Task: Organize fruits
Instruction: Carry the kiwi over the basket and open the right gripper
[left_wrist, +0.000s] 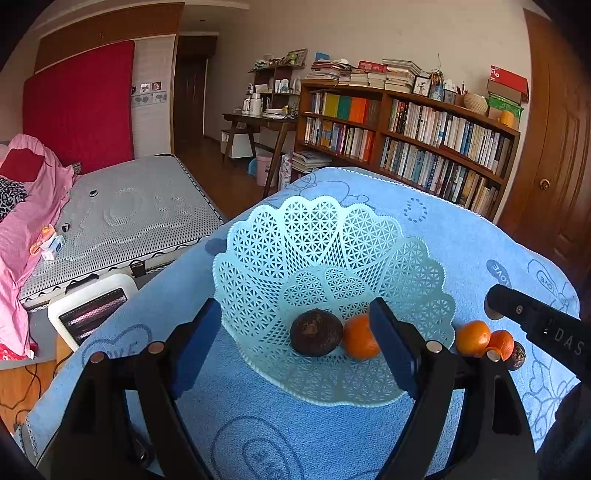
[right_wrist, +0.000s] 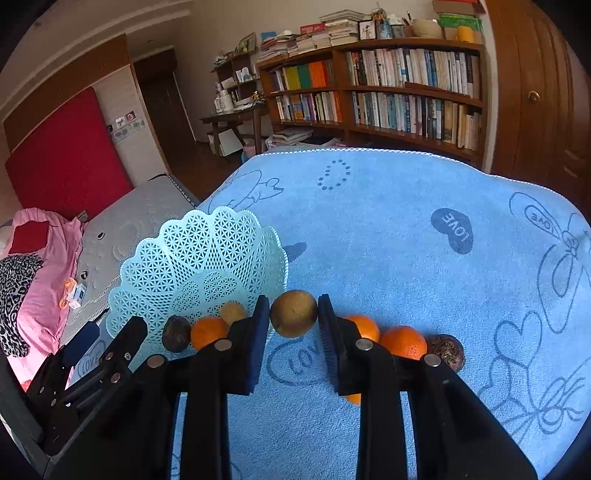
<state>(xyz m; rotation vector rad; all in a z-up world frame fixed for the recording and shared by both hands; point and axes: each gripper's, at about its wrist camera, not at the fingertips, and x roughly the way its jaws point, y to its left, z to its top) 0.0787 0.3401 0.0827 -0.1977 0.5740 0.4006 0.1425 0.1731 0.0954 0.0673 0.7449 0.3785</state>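
A mint-green lattice basket (left_wrist: 332, 236) stands on the blue cloth (left_wrist: 295, 424). It holds a dark brown fruit (left_wrist: 316, 332) and an orange (left_wrist: 356, 338); the right wrist view shows a tan fruit (right_wrist: 232, 312) there too. My left gripper (left_wrist: 295, 343) is open, its fingers spread either side of the basket's near rim. My right gripper (right_wrist: 293, 328) is shut on a round yellow-brown fruit (right_wrist: 293, 313), just right of the basket (right_wrist: 199, 258). Behind its right finger, two oranges (right_wrist: 404, 341) and a dark fruit (right_wrist: 447, 350) lie on the cloth.
The blue cloth (right_wrist: 406, 221) stretches far to the right and back. A bed (left_wrist: 140, 210) and a white heater (left_wrist: 92, 306) are to the left below the cloth's edge. A bookshelf (left_wrist: 406, 133) and a wooden door (left_wrist: 554, 166) stand behind.
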